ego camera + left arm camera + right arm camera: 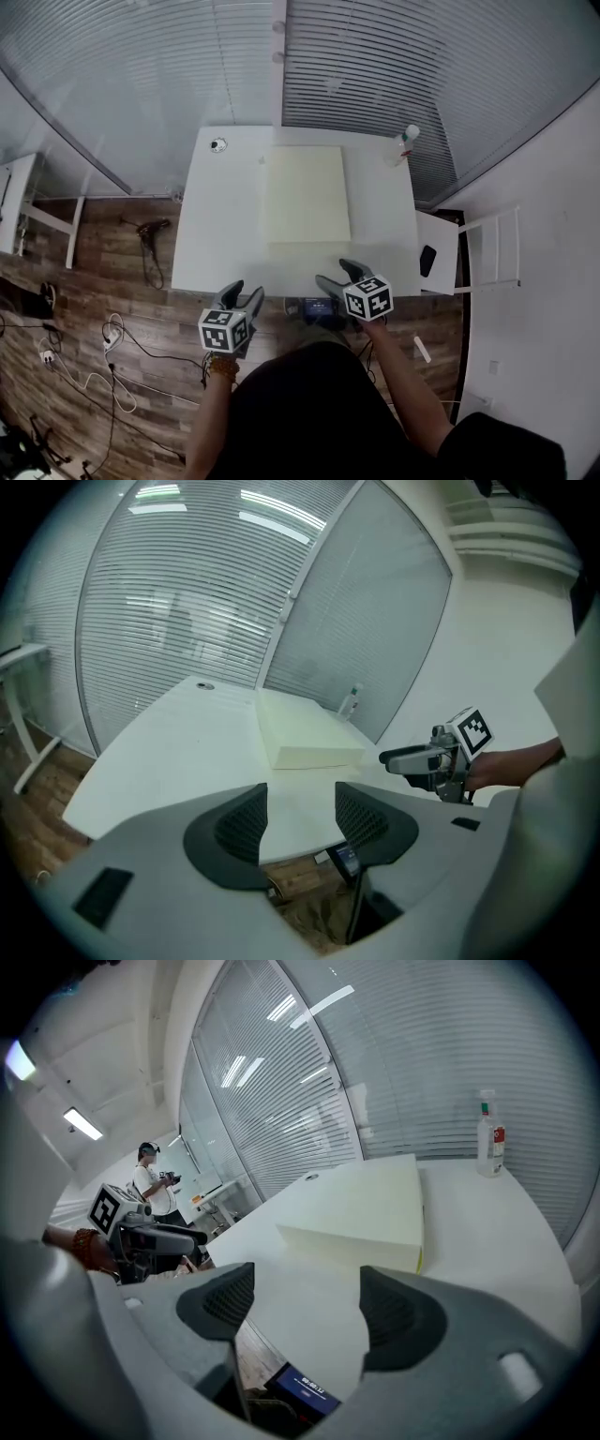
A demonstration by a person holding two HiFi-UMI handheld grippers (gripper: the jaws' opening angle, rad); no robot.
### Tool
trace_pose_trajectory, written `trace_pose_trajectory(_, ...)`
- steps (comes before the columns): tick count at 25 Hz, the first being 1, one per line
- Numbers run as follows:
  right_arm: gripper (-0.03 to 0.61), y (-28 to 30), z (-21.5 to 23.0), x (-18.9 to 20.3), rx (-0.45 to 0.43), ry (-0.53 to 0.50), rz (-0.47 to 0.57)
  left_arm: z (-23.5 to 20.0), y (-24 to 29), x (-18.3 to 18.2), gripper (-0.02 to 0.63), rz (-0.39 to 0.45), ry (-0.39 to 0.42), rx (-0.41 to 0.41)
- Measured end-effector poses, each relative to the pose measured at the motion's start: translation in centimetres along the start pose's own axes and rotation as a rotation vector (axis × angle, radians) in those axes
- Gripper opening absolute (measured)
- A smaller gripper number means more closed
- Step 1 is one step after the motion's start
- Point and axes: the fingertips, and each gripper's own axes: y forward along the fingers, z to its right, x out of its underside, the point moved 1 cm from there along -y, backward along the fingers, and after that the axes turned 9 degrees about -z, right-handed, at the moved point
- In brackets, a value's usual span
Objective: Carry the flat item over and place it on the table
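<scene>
- Overhead, the head view shows a pale cream flat rectangular slab [307, 195] lying flat on a white rectangular surface [225, 234], slightly right of its middle.
- Its long axis runs straight away from the person, toward the slatted blinds [422, 66] behind the surface. Its short near edge lies parallel to the surface's near edge and set back from it.
- Left gripper [244, 292]: jaws apart, nothing between them, held just off the near edge of the surface, above the wooden floor [94, 281].
- Right gripper [336, 274]: jaws also apart and empty, at the near edge, short of the slab.
- A white spray bottle [406, 142] stands upright at the far right corner, apart from the slab. A small round object [218, 144] sits near the far left corner.
- Only the gripper views show the slab's thickness: a low, straight side wall.
- Only the right gripper view shows a person [150, 1180] standing far off in the room, and clearly shows a dark device with a lit blue screen [305, 1389] below the surface's edge.
</scene>
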Motion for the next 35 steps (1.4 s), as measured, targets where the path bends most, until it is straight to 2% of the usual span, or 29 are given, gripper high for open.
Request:
trace_pose_trajectory(23, 0.348, -2.1, -7.0, 3.8, 0.024, -0.028, 0.004, 1.2, -5.5, 4.1, 0.232, 0.037, 0.077, -0.01)
trace_pose_trajectory(35, 0.348, -4.0, -12.5, 6.8, 0.05, -0.055, 0.014, 3.0, -10.5, 8.5, 0.232, 0.057, 0.148, -0.005)
